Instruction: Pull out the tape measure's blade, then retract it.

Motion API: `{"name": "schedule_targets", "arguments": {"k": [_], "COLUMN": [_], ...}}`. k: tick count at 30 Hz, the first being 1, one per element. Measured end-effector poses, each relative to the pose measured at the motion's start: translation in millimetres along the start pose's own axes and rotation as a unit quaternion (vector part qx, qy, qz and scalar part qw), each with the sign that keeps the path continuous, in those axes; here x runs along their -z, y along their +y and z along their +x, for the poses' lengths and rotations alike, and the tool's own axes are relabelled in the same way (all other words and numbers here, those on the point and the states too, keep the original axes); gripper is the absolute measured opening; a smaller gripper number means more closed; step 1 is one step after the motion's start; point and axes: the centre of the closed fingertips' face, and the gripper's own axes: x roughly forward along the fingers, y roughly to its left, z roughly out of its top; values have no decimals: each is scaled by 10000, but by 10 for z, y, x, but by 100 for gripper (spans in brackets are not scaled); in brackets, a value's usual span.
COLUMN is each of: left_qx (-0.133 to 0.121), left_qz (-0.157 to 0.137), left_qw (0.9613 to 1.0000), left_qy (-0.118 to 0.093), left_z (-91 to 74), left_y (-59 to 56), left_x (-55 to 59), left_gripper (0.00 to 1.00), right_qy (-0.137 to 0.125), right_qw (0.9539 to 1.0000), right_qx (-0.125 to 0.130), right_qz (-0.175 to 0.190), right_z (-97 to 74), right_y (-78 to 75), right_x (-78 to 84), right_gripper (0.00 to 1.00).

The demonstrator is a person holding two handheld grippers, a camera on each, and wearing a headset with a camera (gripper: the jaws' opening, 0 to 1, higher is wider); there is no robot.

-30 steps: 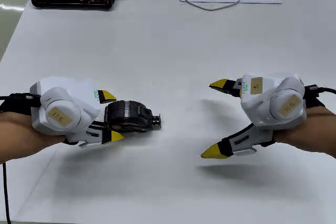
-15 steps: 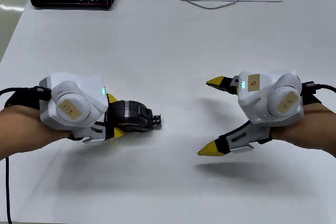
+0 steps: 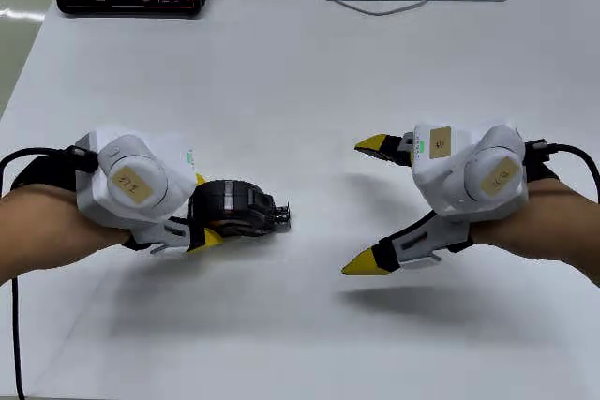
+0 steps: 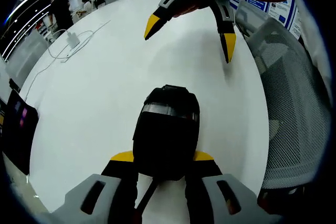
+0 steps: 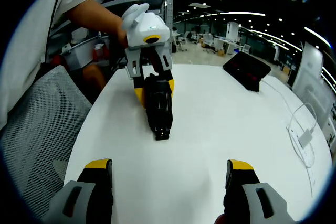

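Since a second ago the left hand-held gripper squeezed shut on the tape measure lying on the tabletop. Wide open, the right hand-held gripper crept closer. Its case looks hard and heavyish; I'd pinch the thin, springy blade by its end hook.

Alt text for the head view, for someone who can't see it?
The left hand-held gripper is shut on a black tape measure lying on the white table. The right hand-held gripper hovers open opposite it.
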Motion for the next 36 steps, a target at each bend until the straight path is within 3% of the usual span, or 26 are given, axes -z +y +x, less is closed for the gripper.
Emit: {"name": "schedule_targets", "arguments": {"k": [12, 19, 29, 36], "left_qx": [-26, -49, 43, 2], "left_qz": [52, 227, 409, 488], "left_qw": [9999, 9997, 9991, 9988], "left_qy": [93, 96, 70, 72], "left_z": [28, 32, 24, 23], "left_y": [10, 14, 16, 34], "left_x": [27, 21, 6, 4], "left_gripper": [29, 29, 29, 28], "right_qy": [-231, -332, -388, -459], "right_qw": [9995, 9989, 9987, 9983], "right_qx": [-158, -285, -317, -368], "right_qz": [138, 172, 9, 36], "right_z": [181, 293, 453, 549], "right_y": [-34, -8, 35, 100], "right_x": [-91, -143, -164, -168], "right_gripper": [80, 73, 54, 46]}}
